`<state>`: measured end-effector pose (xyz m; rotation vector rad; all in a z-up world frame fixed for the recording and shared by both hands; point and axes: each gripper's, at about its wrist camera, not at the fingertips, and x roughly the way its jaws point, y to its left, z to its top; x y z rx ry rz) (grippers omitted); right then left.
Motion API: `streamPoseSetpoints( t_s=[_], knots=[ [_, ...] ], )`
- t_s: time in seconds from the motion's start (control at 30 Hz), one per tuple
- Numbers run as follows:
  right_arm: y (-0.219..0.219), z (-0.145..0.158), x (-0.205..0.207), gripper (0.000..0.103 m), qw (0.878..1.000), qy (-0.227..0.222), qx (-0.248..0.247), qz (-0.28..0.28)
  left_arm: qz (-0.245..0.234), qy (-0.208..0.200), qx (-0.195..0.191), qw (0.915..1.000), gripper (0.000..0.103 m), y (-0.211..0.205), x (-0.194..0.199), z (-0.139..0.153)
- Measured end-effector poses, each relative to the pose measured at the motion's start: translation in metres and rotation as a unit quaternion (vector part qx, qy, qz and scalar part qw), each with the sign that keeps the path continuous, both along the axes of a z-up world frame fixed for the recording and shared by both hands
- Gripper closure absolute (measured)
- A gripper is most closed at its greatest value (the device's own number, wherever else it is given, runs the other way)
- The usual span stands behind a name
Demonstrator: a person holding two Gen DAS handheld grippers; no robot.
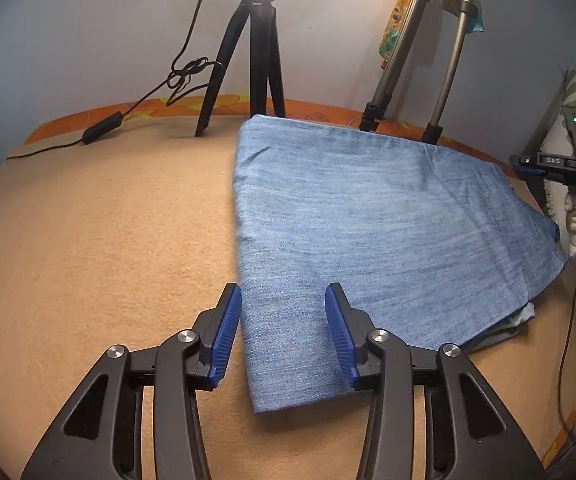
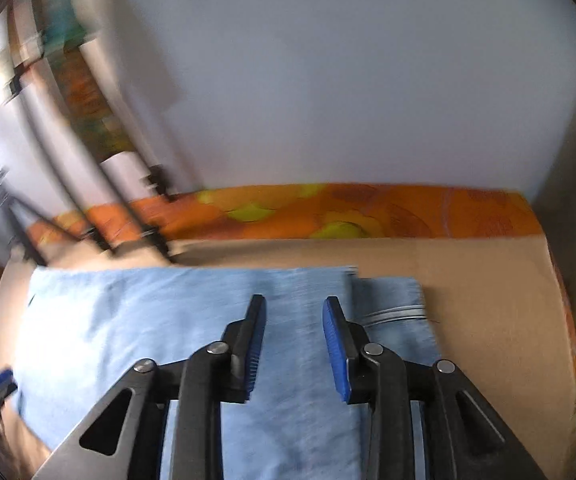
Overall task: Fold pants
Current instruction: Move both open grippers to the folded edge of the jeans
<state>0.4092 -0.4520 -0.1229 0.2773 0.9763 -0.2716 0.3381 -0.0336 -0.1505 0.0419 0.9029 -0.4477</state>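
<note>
Light blue denim pants (image 1: 368, 220) lie folded flat on a tan blanket (image 1: 108, 260). My left gripper (image 1: 284, 300) is open and empty, just above the pants' near left corner. My right gripper (image 2: 294, 308) is open and empty, hovering over the folded pants (image 2: 168, 320); that view is motion-blurred. The right gripper also shows in the left wrist view (image 1: 548, 164) at the far right edge, held by a gloved hand. A lower denim layer with a pale stitched seam (image 2: 400, 312) sticks out at the right of the fold.
A black tripod (image 1: 252, 60) and a silver tripod (image 1: 428, 60) stand behind the pants by the wall. A black cable with an adapter (image 1: 102, 130) runs across the far left. An orange patterned sheet (image 2: 348, 212) edges the blanket.
</note>
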Motion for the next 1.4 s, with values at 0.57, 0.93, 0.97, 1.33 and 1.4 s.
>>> streamPoseSetpoints(
  t_s=[0.57,0.93,0.97,1.33,1.4],
  knots=[
    [0.192,0.022,0.016,0.051,0.980,-0.020,0.064,0.190,0.029,0.025,-0.013,0.9992,0.059,0.014,-0.007,-0.005],
    [0.274,0.019,0.057,0.037,0.973,-0.018,0.045,0.228,0.032,0.022,-0.041,0.9984,0.059,0.022,-0.009,-0.004],
    [0.277,0.018,0.062,0.037,0.973,-0.017,0.050,0.226,0.032,0.023,-0.043,0.9983,0.059,0.022,-0.008,-0.004],
    [0.309,-0.004,0.108,0.028,0.974,0.034,0.064,0.215,0.016,0.029,-0.050,0.9982,0.059,0.018,-0.006,-0.005],
    [0.310,-0.009,0.115,0.028,0.973,0.039,0.087,0.210,0.018,0.038,-0.059,0.9974,0.059,0.020,-0.003,-0.006]
  ],
)
